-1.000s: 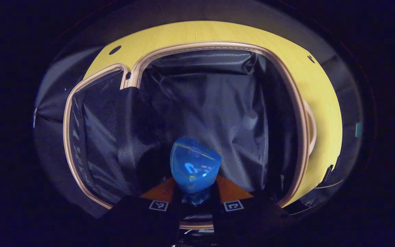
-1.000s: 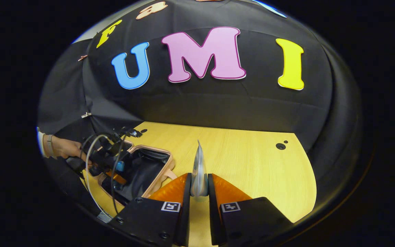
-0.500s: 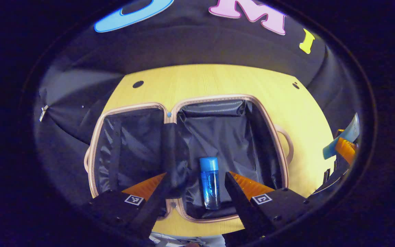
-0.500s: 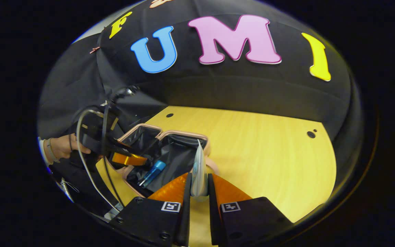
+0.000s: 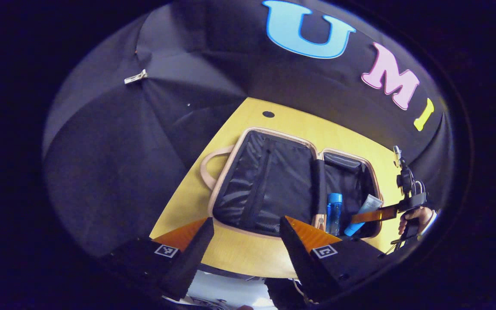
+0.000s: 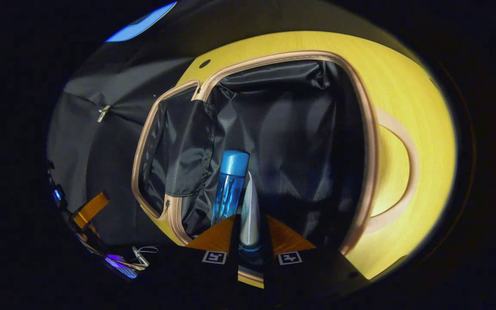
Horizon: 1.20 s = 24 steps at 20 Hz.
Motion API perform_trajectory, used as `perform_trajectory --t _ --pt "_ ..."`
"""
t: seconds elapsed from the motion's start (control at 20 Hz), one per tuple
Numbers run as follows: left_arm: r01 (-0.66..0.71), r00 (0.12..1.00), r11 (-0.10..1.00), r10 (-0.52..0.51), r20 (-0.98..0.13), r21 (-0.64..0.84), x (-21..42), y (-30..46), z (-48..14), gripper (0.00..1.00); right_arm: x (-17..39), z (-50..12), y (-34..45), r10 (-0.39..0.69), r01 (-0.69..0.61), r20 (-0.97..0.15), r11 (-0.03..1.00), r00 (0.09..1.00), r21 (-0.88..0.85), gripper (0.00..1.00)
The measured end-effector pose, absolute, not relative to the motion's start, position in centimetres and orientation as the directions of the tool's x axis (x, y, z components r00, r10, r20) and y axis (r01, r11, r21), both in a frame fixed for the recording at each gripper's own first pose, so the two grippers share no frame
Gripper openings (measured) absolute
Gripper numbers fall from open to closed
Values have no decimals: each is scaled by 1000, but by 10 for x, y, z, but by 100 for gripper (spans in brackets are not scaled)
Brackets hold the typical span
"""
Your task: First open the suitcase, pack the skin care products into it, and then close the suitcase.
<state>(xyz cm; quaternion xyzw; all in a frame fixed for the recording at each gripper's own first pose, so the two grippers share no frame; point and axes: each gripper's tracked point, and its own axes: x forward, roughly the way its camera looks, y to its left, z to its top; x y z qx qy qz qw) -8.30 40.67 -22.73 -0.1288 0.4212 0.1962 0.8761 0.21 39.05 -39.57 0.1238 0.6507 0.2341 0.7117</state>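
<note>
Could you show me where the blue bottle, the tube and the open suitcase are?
blue bottle [image 6: 230, 183], right gripper view, on its clear blue body below the cap.
tube [image 6: 250, 211], right gripper view, on its flat silvery side between the fingers.
suitcase [image 5: 230, 157], left gripper view, on its tan rim.

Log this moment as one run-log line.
suitcase: open on table | blue bottle: inside suitcase | left gripper: open, empty | right gripper: shut on tube, over suitcase
</note>
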Motion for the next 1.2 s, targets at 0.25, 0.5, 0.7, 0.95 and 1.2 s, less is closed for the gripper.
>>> perform_trajectory --t 0.25,0.5,0.7,0.95,1.2 --pt "-530 541 845 272 -795 -71 -96 453 -240 97 10 -390 399 502 -142 -862 861 77 489 74" --pt "-595 573 777 232 -786 -204 -32 513 -237 97 21 -319 379 535 -330 -797 834 283 442 98" --pt "-636 408 764 215 -887 -107 9 561 -284 97 22 -280 343 523 -332 -768 846 370 416 97" --pt "-637 273 770 183 -944 -34 39 562 -353 96 21 -275 289 442 -261 -794 895 417 361 97" --pt "-529 256 847 217 -942 51 48 562 -355 17 23 -267 267 413 -221 -789 911 455 349 97"
